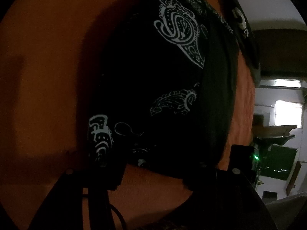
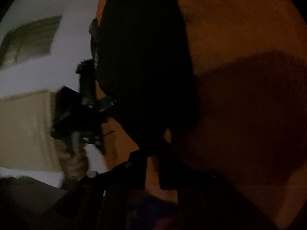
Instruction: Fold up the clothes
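While the light is pretty awful here, you can still make out that the left gripper [image 1: 170, 170] is sitting with its jaws apart and nothing pinched between them, straddling a strip of the orange bed cover [image 1: 48, 67] right at the near hem of the black paisley garment [image 1: 153, 76]. Its left finger [image 1: 115, 172] is hovering at the corner where the white print is bunching up; whether it's actually touching the cloth, can't tell. Over on the other side, the right gripper [image 2: 152, 170] is showing a narrow slot of orange between its fingers, so it's nearly together but gripping nothing, with the cloth's dark edge lying just beyond its tips. Judging by how it's draping flat with soft wrinkles, this thing is going to handle light, floppy and thin, not slippery, nothing fragile, so it'll sag from wherever you pinch it. I'd be grabbing the two near corners of the hem, one per gripper, taking both layers so the fold doesn't peel apart. Further out from the left fingers, the garment is stretching away across the cover toward a second dark printed piece [image 1: 243, 28] near the far edge. Beyond that, pale walls and a bright window [image 1: 287, 113] are showing.
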`<state>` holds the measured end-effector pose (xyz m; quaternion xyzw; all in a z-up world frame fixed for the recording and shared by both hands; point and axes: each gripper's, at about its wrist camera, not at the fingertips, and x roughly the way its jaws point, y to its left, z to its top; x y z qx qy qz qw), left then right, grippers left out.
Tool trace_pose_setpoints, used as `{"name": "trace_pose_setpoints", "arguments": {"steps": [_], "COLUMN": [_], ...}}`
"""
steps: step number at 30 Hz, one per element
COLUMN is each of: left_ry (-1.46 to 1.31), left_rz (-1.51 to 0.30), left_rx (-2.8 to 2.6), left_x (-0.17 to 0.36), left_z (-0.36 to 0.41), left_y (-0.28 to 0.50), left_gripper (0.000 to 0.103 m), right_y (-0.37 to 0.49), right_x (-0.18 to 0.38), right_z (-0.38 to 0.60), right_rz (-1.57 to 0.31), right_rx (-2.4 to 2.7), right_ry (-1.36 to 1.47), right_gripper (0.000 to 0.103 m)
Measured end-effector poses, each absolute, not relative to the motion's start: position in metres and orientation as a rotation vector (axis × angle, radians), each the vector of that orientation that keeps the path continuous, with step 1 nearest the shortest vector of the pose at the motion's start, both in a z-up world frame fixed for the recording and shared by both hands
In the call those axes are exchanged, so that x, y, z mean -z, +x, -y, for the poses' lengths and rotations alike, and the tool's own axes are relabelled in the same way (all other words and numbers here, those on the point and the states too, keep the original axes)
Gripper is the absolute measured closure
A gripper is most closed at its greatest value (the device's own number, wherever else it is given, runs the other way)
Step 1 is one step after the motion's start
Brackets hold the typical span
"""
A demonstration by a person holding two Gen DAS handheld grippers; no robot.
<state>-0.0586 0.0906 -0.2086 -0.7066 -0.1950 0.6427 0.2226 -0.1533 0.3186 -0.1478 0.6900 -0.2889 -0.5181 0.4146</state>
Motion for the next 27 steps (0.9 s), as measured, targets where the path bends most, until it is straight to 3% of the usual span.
{"name": "trace_pose_setpoints", "arguments": {"steps": [5,16,19,21,23,25,27], "left_ry": [-1.968,-1.726,-1.657,-1.626,-1.596,-1.541,-1.562], "left_rz": [0.536,0.599,0.481,0.360,0.072,-0.261,-0.274], "left_rx": [-1.814,-2.045,-1.974,-1.950,-2.109,-2.276,-2.294], "left_x": [0.200,0.111,0.109,0.116,0.129,0.142,0.152], "left_z": [-0.079,-0.015,-0.062,-0.098,-0.130,-0.159,-0.157], "left_y": [-0.053,-0.103,-0.132,-0.150,-0.158,-0.163,-0.179], "left_gripper": [0.053,0.052,0.052,0.052,0.052,0.052,0.052], "right_y": [-0.150,-0.218,-0.242,-0.255,-0.267,-0.279,-0.296], "right_x": [0.132,0.057,0.054,0.061,0.075,0.079,0.059], "right_z": [-0.315,-0.352,-0.328,-0.302,-0.281,-0.270,-0.266], "right_rz": [0.680,0.478,0.414,0.276,0.092,-0.075,-0.109], "right_rx": [1.303,1.636,1.630,1.668,1.693,1.692,1.721], "right_ry": [1.704,1.468,1.413,1.413,1.463,1.485,1.435], "right_gripper": [0.068,0.068,0.068,0.068,0.070,0.081,0.081]}}
